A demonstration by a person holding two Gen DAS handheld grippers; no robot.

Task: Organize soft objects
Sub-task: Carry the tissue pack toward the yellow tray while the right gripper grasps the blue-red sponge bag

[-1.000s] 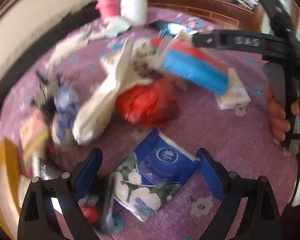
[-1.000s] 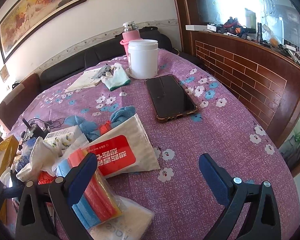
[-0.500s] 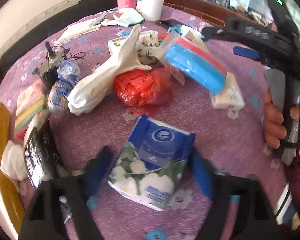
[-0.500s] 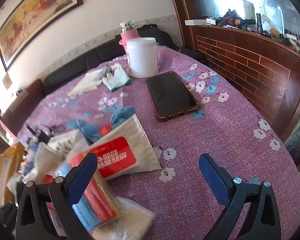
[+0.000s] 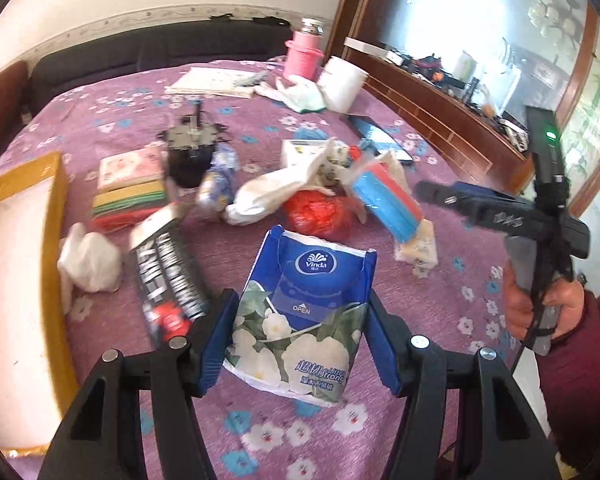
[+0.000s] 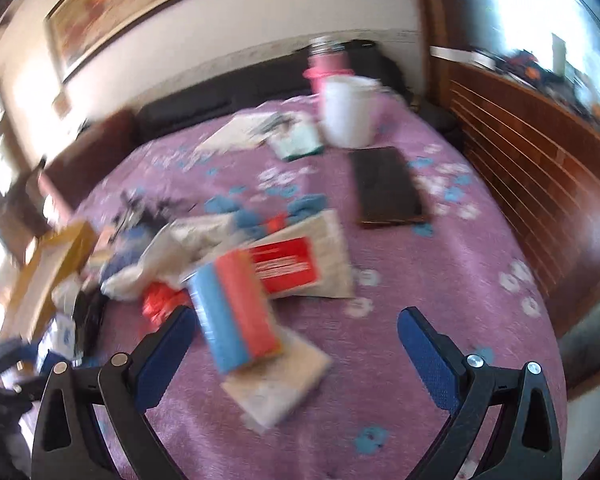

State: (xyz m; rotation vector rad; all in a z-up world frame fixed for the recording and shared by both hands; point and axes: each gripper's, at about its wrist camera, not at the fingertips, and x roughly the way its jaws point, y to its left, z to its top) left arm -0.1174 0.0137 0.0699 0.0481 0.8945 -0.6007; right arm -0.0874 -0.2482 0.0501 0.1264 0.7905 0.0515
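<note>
Early stage: left gripper (image 5: 300, 340) clenched on blue flower-printed soft tissue pack (image 5: 300, 316) near the purple floral tablecloth's (image 5: 440, 320) front edge, right gripper (image 6: 296, 344) spread and empty, mid-table soft clutter unsorted

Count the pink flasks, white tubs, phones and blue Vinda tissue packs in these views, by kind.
pink flask: 1
white tub: 1
phone: 1
Vinda tissue pack: 1
Total: 4
</note>
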